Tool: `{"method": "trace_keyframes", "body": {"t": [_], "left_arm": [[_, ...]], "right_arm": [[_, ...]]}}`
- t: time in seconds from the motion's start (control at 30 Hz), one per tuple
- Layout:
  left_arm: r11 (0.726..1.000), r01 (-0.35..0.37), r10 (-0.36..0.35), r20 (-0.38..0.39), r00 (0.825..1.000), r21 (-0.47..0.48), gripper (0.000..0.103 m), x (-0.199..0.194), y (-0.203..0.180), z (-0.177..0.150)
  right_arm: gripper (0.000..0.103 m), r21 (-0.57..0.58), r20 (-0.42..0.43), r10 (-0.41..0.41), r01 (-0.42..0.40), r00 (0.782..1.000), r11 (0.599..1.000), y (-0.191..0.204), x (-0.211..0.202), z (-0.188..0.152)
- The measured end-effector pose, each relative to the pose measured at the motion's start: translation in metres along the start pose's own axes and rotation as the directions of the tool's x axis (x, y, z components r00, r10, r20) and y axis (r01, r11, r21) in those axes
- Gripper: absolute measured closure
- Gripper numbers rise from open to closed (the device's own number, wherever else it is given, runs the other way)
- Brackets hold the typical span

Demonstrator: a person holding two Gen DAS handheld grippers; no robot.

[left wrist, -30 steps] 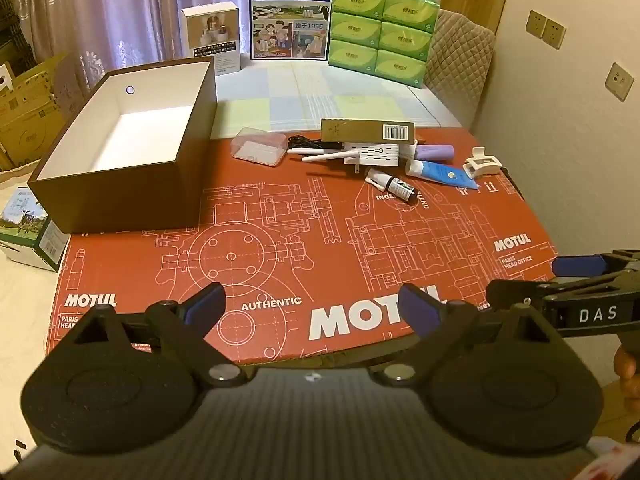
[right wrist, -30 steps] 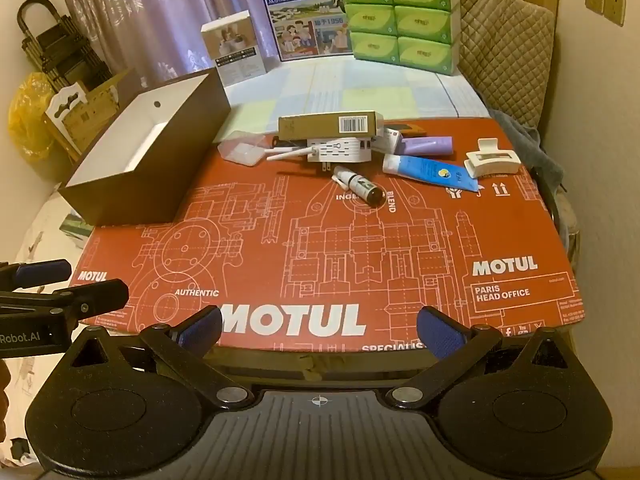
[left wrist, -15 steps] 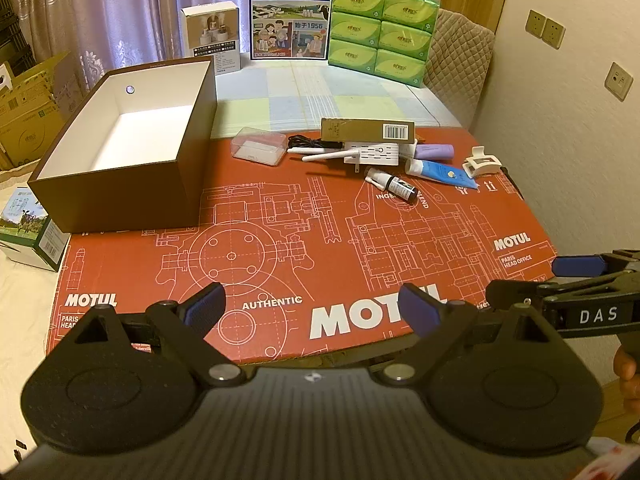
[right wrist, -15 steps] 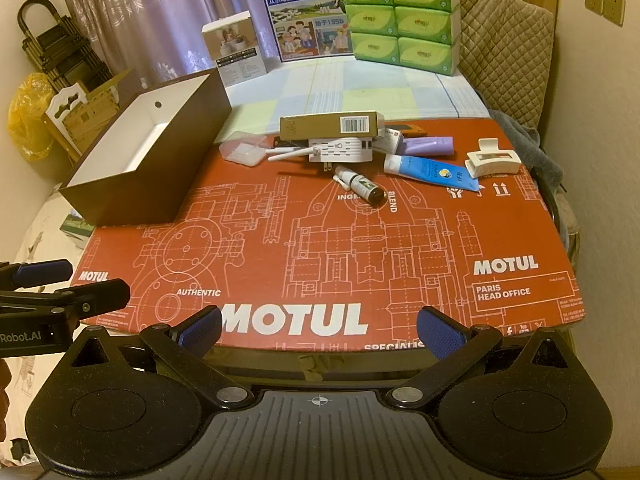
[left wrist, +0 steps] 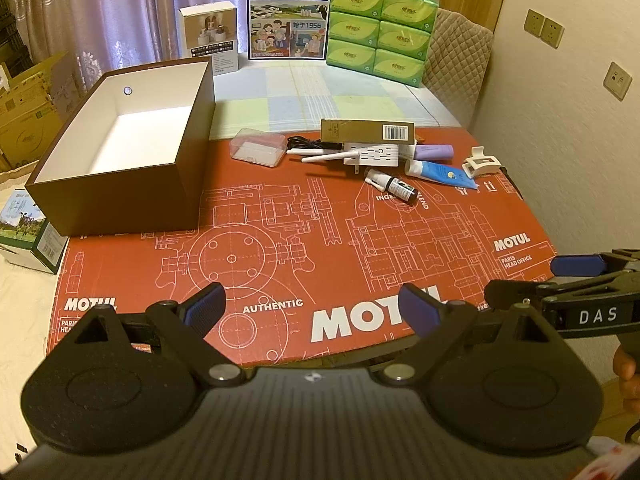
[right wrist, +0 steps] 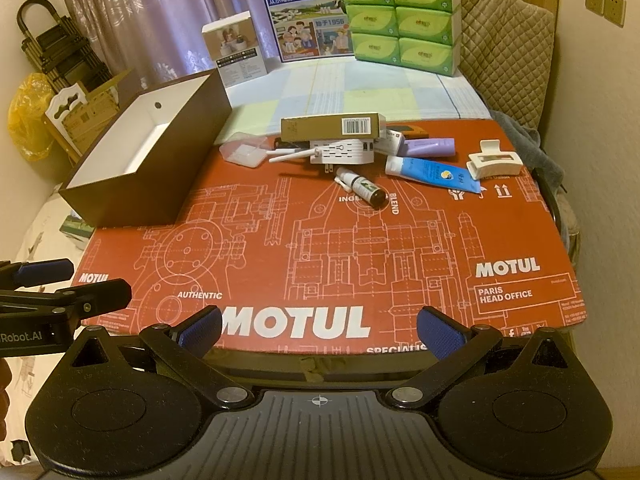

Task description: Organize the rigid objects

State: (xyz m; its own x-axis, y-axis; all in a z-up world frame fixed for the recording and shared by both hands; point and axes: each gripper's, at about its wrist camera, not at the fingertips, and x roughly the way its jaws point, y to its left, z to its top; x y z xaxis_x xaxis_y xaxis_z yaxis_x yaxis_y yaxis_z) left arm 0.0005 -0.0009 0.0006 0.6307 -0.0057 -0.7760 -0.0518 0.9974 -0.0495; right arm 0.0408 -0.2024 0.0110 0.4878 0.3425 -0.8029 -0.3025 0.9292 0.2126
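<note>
An empty brown box with a white inside (left wrist: 120, 152) (right wrist: 140, 160) stands at the left of the red mat (left wrist: 304, 240) (right wrist: 320, 240). At the mat's far side lie a clear plastic case (left wrist: 258, 152) (right wrist: 245, 151), a tan carton with a barcode (left wrist: 366, 131) (right wrist: 332, 127), a white router (left wrist: 370, 154) (right wrist: 340, 152), a small dark bottle (left wrist: 394, 186) (right wrist: 364, 189), a blue tube (left wrist: 438, 172) (right wrist: 430, 172), a purple tube (left wrist: 434, 152) (right wrist: 430, 146) and a white hair clip (left wrist: 480, 162) (right wrist: 494, 162). My left gripper (left wrist: 312, 308) and right gripper (right wrist: 320, 328) are open and empty over the near edge.
Green tissue packs (left wrist: 380, 32), a blue milk carton box (left wrist: 288, 12) and a small white box (left wrist: 208, 36) stand at the back on a checked cloth. A padded chair (right wrist: 508, 28) is at the back right, a wall at the right. Cardboard boxes (left wrist: 28, 96) stand at the left.
</note>
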Motion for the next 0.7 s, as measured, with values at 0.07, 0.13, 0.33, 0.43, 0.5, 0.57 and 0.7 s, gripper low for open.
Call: {"method": "trace_keyframes", "body": {"t": [0.07, 0.13, 0.33, 0.43, 0.5, 0.57, 0.7], "left_arm": [[1.0, 0.0, 0.0, 0.001, 1.0, 0.002, 0.012, 0.0, -0.001, 0.0], [1.0, 0.0, 0.0, 0.0, 1.0, 0.003, 0.012, 0.002, -0.003, 0.001], [1.0, 0.002, -0.002, 0.001, 1.0, 0.005, 0.012, 0.005, -0.006, 0.003], [1.0, 0.009, -0.009, 0.002, 1.0, 0.01, 0.012, 0.008, -0.002, 0.007], [1.0, 0.011, -0.011, 0.002, 1.0, 0.011, 0.012, 0.009, -0.001, 0.008], [1.0, 0.011, -0.011, 0.001, 1.0, 0.012, 0.012, 0.01, -0.001, 0.008], [1.0, 0.016, -0.016, 0.0, 1.0, 0.015, 0.012, 0.012, 0.0, 0.011]], "right_arm": [[0.002, 0.001, 0.0, 0.0, 0.0, 1.0, 1.0, 0.0, 0.0, 0.0], [0.002, 0.0, -0.001, 0.0, 0.0, 1.0, 1.0, 0.0, 0.0, 0.001], [0.002, 0.0, 0.0, 0.0, 0.0, 1.0, 1.0, 0.001, 0.001, 0.002], [0.002, 0.001, 0.001, -0.001, 0.001, 1.0, 1.0, 0.0, 0.001, 0.001], [0.002, 0.002, 0.002, -0.002, 0.002, 1.0, 1.0, 0.0, 0.0, 0.001], [0.002, 0.004, 0.002, -0.005, 0.005, 1.0, 1.0, 0.003, 0.0, 0.006], [0.002, 0.009, 0.003, -0.007, 0.007, 1.0, 1.0, 0.003, 0.002, 0.007]]}}
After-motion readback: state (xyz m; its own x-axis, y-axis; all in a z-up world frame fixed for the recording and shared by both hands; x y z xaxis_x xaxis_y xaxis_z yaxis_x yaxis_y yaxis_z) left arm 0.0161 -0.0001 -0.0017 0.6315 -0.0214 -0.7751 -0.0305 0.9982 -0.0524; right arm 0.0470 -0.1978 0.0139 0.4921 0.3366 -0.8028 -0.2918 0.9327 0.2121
